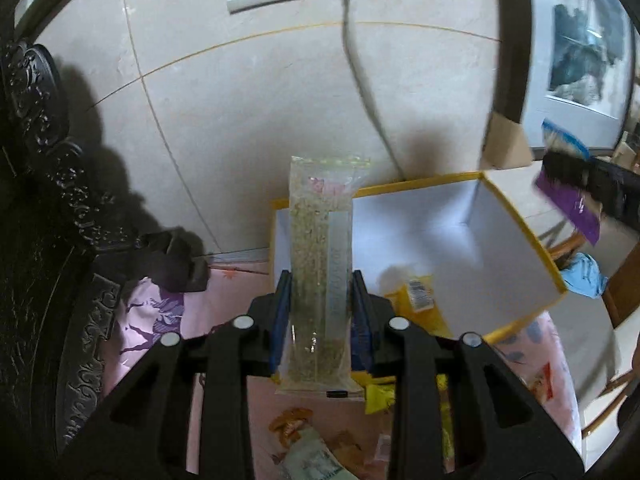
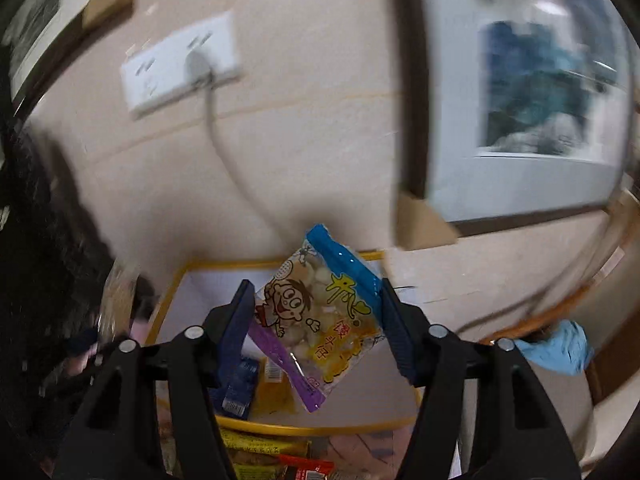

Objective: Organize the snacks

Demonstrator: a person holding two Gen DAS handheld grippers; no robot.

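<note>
Left gripper (image 1: pixel 320 304) jaws clamp a clear plastic grain packet (image 1: pixel 320 272), upright. Right gripper (image 2: pixel 318 328) jaws pinch a cartoon-printed blue-topped snack bag (image 2: pixel 320 316) above the yellow-rimmed white box (image 2: pixel 280 426).

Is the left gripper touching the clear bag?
Touching. The left wrist view shows the left gripper shut on the clear bag, both fingers pressed against its sides.

A pink floral cloth (image 1: pixel 224 304) is covering the surface. A yellow-rimmed white box (image 1: pixel 516 248) is sitting at two o'clock, loose snack packets (image 1: pixel 304 436) lying at six.

Snack packets (image 2: pixel 256 384) inside box (image 2: pixel 280 426) by wall (image 2: pixel 312 152)
</note>
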